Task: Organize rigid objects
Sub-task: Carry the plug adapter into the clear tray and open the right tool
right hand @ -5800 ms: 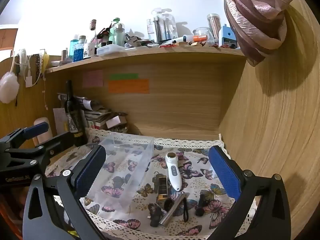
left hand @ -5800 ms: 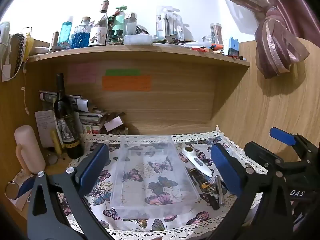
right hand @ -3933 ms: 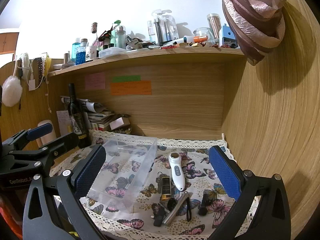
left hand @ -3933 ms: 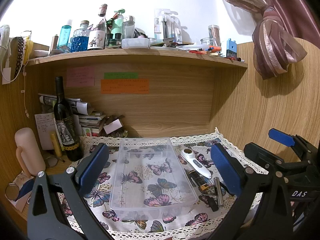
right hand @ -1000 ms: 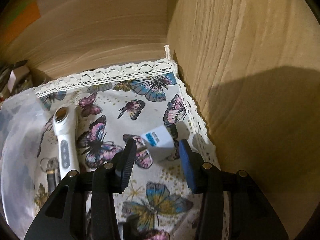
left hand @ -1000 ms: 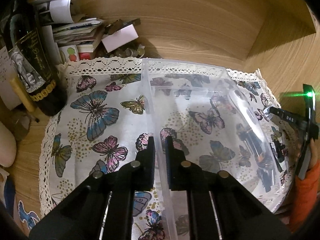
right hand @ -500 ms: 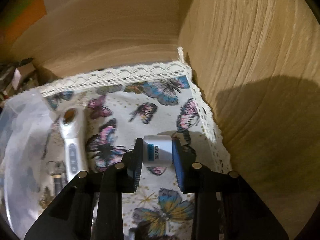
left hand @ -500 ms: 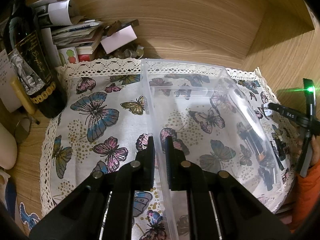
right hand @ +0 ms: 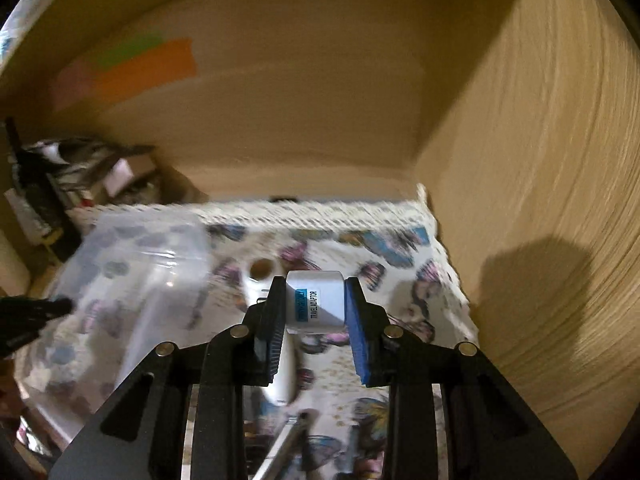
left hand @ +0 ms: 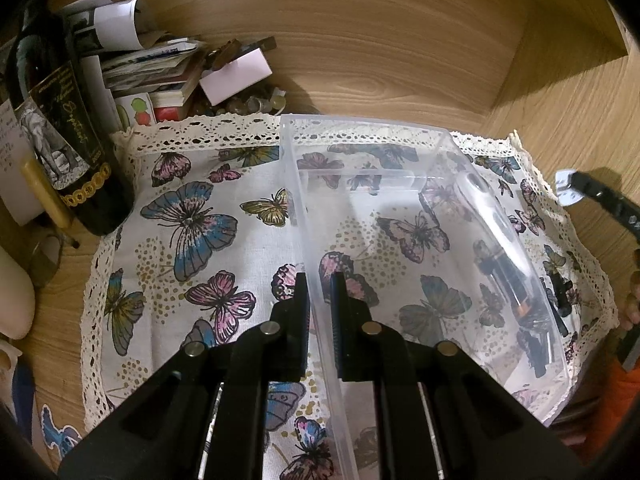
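Left wrist view: my left tool (left hand: 320,312) pinches the near-left wall of the clear plastic bin (left hand: 492,208), which sits on the butterfly cloth (left hand: 192,240) covering the surface; a wine bottle (left hand: 60,120) stands far left. In the right wrist view (blurred), my right tool (right hand: 316,312) clamps a white travel adaptor (right hand: 316,304) above the cloth, with a white handheld device (right hand: 260,276) lying beneath it, right of the bin.

cloth (left hand: 208,240): white, butterfly print (blue, pink) | adaptor (right hand: 316,304): white, blue label | bin (left hand: 400,152): clear
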`<action>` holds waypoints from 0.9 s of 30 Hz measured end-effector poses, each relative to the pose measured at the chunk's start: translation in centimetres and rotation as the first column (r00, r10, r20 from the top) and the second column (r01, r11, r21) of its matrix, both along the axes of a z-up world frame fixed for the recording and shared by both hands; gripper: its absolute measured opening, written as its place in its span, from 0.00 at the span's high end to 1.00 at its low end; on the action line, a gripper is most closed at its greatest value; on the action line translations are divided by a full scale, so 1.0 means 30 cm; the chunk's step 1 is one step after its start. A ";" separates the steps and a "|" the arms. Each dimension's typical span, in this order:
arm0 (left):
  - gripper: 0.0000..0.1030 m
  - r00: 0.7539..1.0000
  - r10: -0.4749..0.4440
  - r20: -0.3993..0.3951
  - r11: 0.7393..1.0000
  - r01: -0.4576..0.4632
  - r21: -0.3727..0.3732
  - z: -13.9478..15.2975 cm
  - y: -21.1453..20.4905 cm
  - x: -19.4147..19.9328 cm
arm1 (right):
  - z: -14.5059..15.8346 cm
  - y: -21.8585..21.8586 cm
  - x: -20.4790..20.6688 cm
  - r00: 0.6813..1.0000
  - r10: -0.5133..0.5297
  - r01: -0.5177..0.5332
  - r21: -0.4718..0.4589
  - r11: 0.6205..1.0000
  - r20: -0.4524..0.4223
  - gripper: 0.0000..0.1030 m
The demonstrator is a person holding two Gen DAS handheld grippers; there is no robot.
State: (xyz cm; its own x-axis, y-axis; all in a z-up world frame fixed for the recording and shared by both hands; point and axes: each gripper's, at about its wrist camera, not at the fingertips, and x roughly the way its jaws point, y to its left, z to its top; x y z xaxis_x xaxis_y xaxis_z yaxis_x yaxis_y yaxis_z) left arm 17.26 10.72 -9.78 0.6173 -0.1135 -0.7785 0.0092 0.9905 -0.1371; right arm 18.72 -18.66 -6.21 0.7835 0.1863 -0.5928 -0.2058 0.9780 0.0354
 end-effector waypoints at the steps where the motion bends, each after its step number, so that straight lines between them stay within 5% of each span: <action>1: 0.90 1.000 -0.001 0.000 1.000 0.001 0.002 0.000 0.000 0.000 | 0.011 0.017 -0.009 1.000 0.013 -0.013 0.000 1.000 0.013 0.75; 11: 0.90 1.000 0.001 0.003 1.000 -0.001 -0.012 -0.001 0.004 -0.002 | 0.045 0.245 -0.044 0.980 0.186 -0.185 -0.024 0.983 0.067 0.75; 27: 0.89 1.000 -0.004 0.015 1.000 0.005 -0.013 -0.001 0.003 -0.008 | -0.065 0.539 0.054 0.926 0.362 -0.372 -0.113 0.921 -0.104 0.75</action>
